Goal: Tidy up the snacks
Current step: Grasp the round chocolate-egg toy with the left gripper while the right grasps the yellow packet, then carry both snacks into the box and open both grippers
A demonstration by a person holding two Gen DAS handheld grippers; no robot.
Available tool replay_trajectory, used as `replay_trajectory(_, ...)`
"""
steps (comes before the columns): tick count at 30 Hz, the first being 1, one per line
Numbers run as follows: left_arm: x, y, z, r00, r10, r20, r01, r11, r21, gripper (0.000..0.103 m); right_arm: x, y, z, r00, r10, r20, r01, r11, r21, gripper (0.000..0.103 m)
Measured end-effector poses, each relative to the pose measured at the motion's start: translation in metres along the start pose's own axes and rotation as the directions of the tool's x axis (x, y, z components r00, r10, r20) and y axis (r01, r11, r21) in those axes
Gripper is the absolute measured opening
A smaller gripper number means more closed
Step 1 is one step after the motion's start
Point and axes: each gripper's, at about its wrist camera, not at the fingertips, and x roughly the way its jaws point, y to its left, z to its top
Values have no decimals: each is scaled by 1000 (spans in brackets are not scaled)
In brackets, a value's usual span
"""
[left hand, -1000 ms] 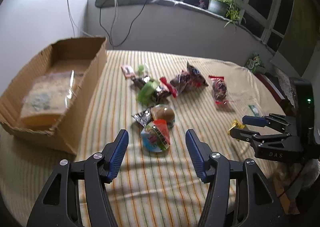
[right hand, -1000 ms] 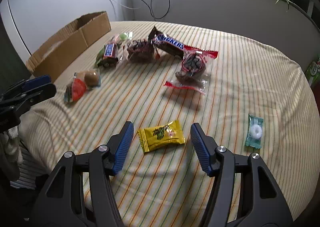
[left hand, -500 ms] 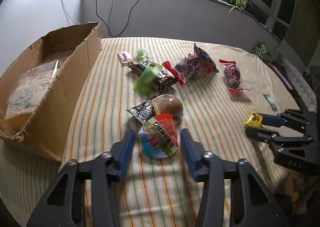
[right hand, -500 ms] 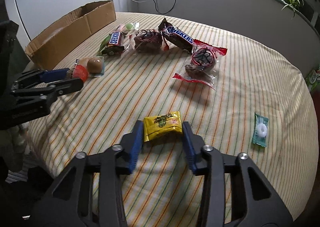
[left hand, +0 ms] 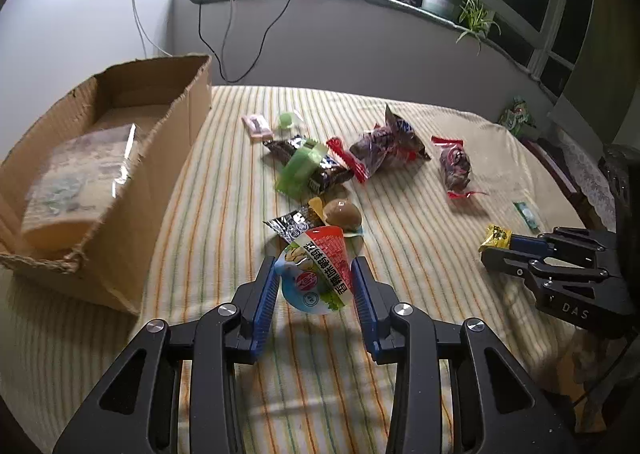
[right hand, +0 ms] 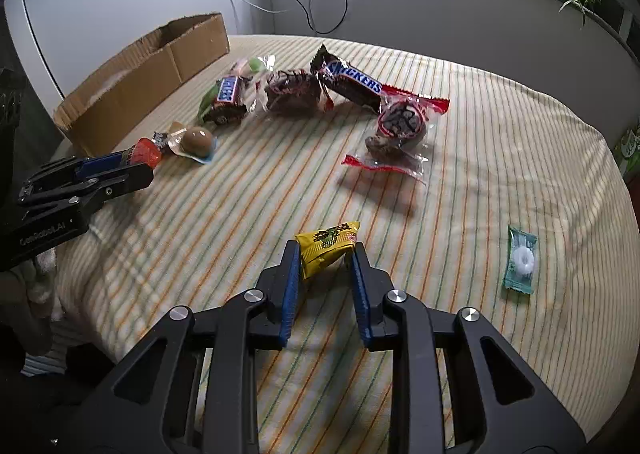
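Your left gripper [left hand: 314, 274], angled downward, is closing its jaws on a round snack cup [left hand: 316, 269]; your right gripper [right hand: 325, 260] is clamped on a yellow candy packet [right hand: 326, 247]. Both work above a striped cloth [right hand: 500, 142] strewn with snacks, the cardboard box [left hand: 168, 158] at its left edge.
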Motion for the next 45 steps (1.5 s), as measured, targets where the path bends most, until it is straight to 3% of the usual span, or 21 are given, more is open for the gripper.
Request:
replay_trajectory(9, -25, 14, 14, 998, 7, 68, -5, 1000, -26, 36, -13, 13, 23, 998, 37, 55, -36, 999, -25, 25)
replay_trajectory(22, -45, 72, 39, 986, 99, 133, -85, 990, -109, 35, -14, 75, 110, 973, 170, 155, -147, 978, -146, 25)
replay_trajectory(33, -49, 103, 46, 979, 144, 147, -120, 979, -164, 36, 24, 131, 171, 953, 268, 143, -233, 947, -222, 25)
replay_trajectory(45, -37, 130, 67, 975, 176, 135, -149, 970, -190, 36, 61, 165, 196, 952, 290, 100, -257, 932, -256, 25)
